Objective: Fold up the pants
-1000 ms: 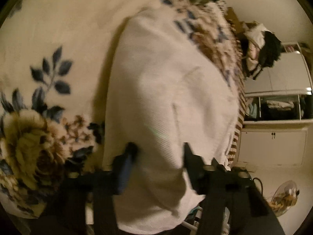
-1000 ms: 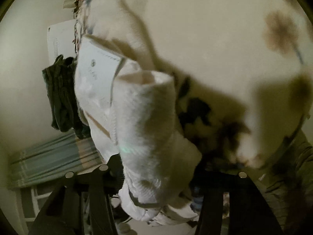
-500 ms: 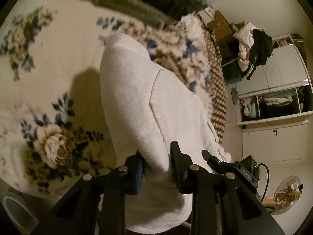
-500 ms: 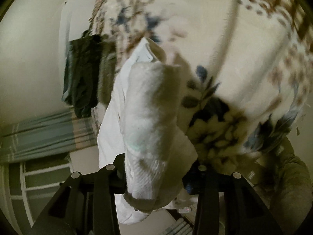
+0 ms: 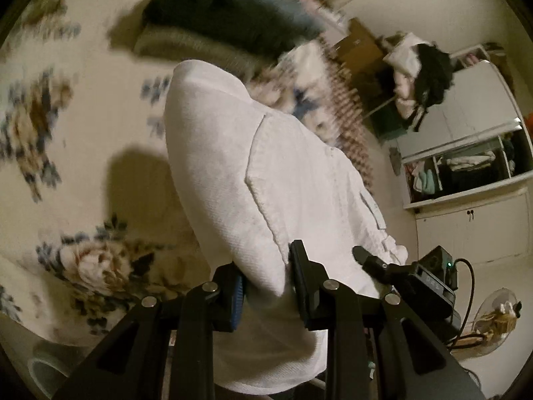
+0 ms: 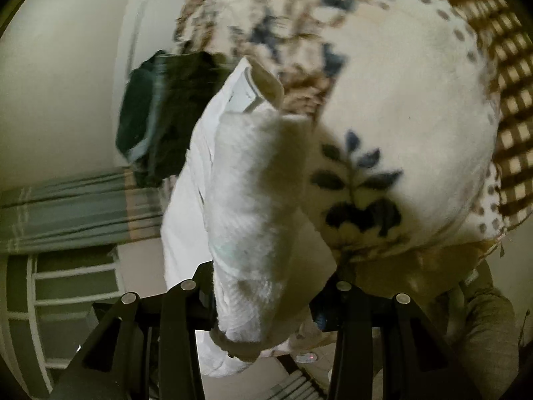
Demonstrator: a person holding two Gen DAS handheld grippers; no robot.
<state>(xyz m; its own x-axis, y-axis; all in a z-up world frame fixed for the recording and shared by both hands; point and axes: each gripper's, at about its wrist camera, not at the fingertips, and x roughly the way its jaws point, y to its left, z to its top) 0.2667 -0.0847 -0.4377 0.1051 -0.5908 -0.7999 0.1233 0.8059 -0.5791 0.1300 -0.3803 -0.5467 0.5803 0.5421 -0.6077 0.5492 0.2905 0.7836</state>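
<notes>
Both the left gripper (image 5: 266, 278) and right gripper (image 6: 263, 295) apparently pinch the white ribbed-knit pants (image 5: 253, 180) above the cream floral blanket (image 5: 76, 133).

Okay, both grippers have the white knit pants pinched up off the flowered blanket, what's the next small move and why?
Probably carry the gripped end forward over the rest and lower it. The left gripper and right gripper each pinch a thick bunch of the white knit pants, whose far end droops onto the flowered blanket, so the fold is unfinished.
</notes>
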